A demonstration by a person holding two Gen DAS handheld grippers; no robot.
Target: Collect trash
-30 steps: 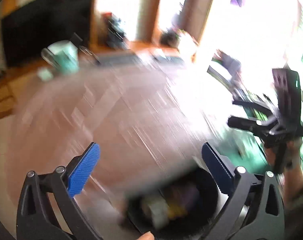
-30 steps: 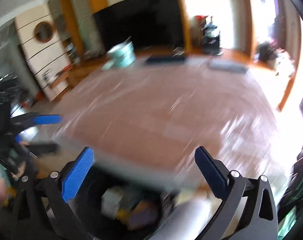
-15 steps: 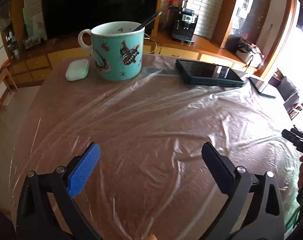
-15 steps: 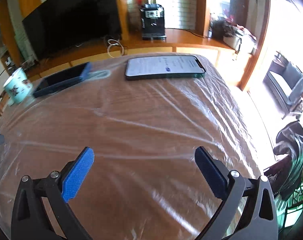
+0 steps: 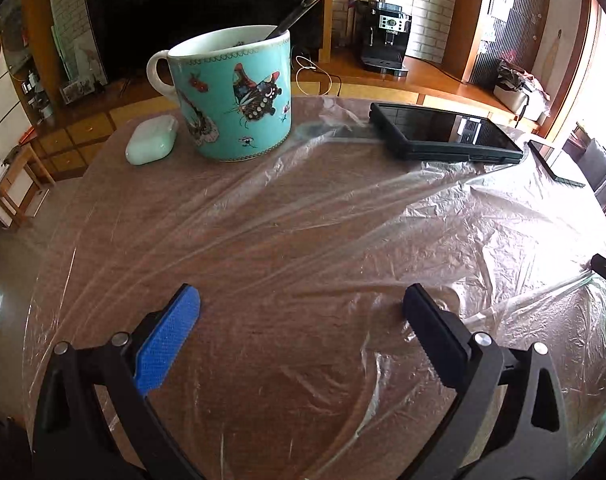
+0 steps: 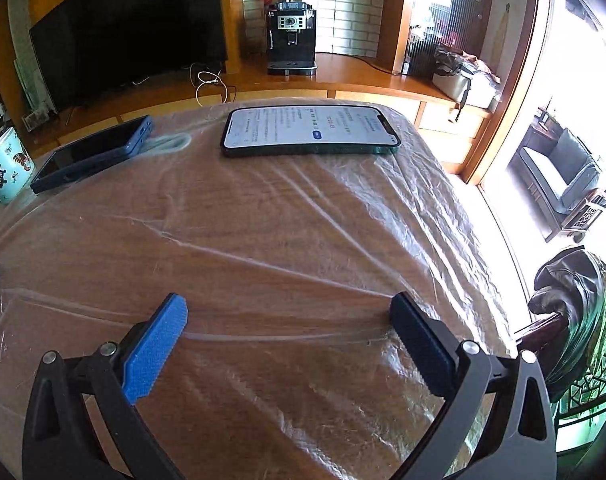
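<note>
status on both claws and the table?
Left claw open, empty. Right claw open, empty. Plastic sheet spread over the table, no loose trash visible. Mug and two phones sit on it.

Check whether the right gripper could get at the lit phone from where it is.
Probably yes. The right gripper is open, and only bare plastic sheet lies between it and the lit phone; nothing stands in the way.

A white brick wall [image 6: 343, 4] rises at 12 o'clock, with a dark television [image 6: 131, 36] at 11 o'clock and a black coffee machine [image 6: 291, 38] on a long wooden sideboard [image 6: 363, 72] (a white cable lies coiled on it). Strong daylight floods through the window [image 6: 575, 92] at 2 o'clock. Below it stands a dark armchair [image 6: 563, 172]. Pale floor [image 5: 7, 264] shows at 9 o'clock.
</note>
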